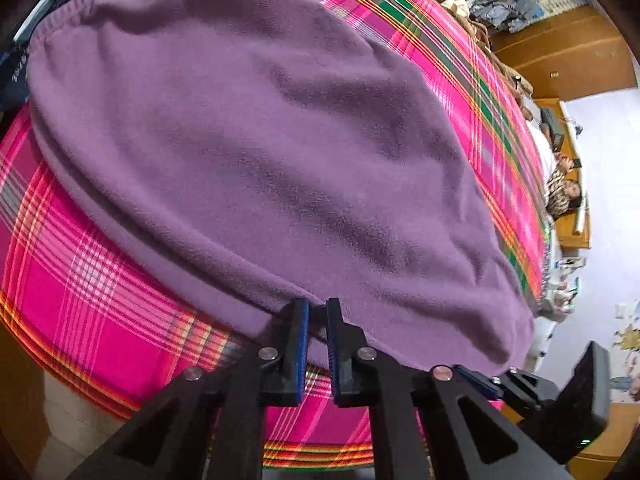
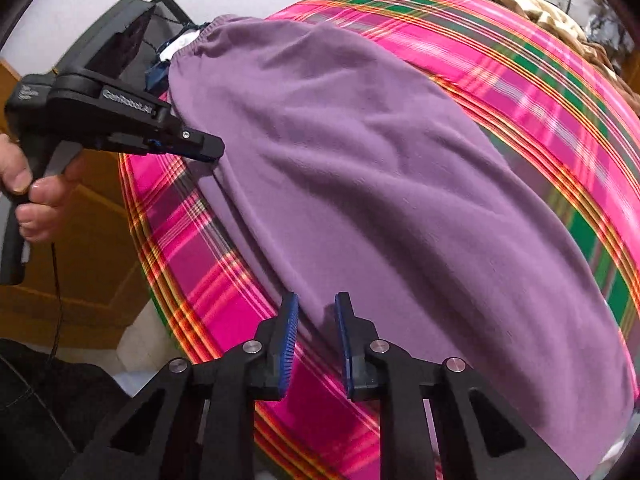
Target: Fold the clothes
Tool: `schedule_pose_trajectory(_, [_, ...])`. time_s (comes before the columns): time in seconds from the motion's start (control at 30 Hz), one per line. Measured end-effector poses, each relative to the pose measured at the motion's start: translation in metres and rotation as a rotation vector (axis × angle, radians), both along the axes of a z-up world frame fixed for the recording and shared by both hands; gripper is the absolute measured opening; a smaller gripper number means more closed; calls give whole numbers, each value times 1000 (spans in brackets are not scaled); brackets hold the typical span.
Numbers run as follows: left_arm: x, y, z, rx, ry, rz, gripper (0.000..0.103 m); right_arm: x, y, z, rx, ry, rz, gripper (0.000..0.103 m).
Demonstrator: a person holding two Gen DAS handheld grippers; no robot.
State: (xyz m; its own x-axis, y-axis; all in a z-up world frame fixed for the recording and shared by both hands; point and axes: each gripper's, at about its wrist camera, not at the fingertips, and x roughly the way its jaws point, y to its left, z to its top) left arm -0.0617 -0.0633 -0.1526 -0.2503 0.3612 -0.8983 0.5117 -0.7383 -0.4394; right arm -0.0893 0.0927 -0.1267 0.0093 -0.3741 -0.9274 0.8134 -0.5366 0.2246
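A bed fills both views, covered by a bright pink plaid sheet with green, orange and white stripes. Wooden furniture stands beyond its far side, and a rumpled brown blanket lies at the far end of the bed.

Spread flat on the sheet is a purple fleece garment, which takes up most of the left wrist view. Its gathered waistband lies toward the far left corner of the bed, and its near edge runs along the side of the bed closest to both cameras. A bit of dark blue clothing shows just past the waistband.

The left gripper sits at the garment's near edge, its blue-padded fingers drawn close together with a narrow gap; the fabric edge lies right at the tips, though I cannot tell whether it is pinched. In the right wrist view a hand is squeezing its handle.

The right gripper is parted wider, holding nothing, its tips just at the garment's near edge further along.
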Motion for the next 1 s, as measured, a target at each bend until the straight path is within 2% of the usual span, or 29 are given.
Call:
schedule_pose_trajectory(0.33, [17,-49,-11,69,-61,141,11,8,-19,-4,84,38,47,15])
schedule_pose_trajectory(0.5, [12,-53,-11,63,-47,118,10,12,-27,-3,111,65,61,14])
schedule_pose_trajectory(0.53, [11,-52,-10,57,-45,108,3,12,-28,-3,115,72,60,8])
schedule_pose_trajectory(0.63, [9,-50,-7,45,-25,85,2,13,-32,-1,129,91,57,3])
schedule_pose_trajectory(0.77, [17,-50,6,42,43,49,2,18,-32,4,134,98,63,3])
schedule_pose_trajectory(0.93, [4,-49,-10,68,47,22,2,31,-26,2,157,93,83,3])
schedule_pose_trajectory(1.0, [-1,-42,-6,73,43,29,2,32,-26,3,159,93,77,5])
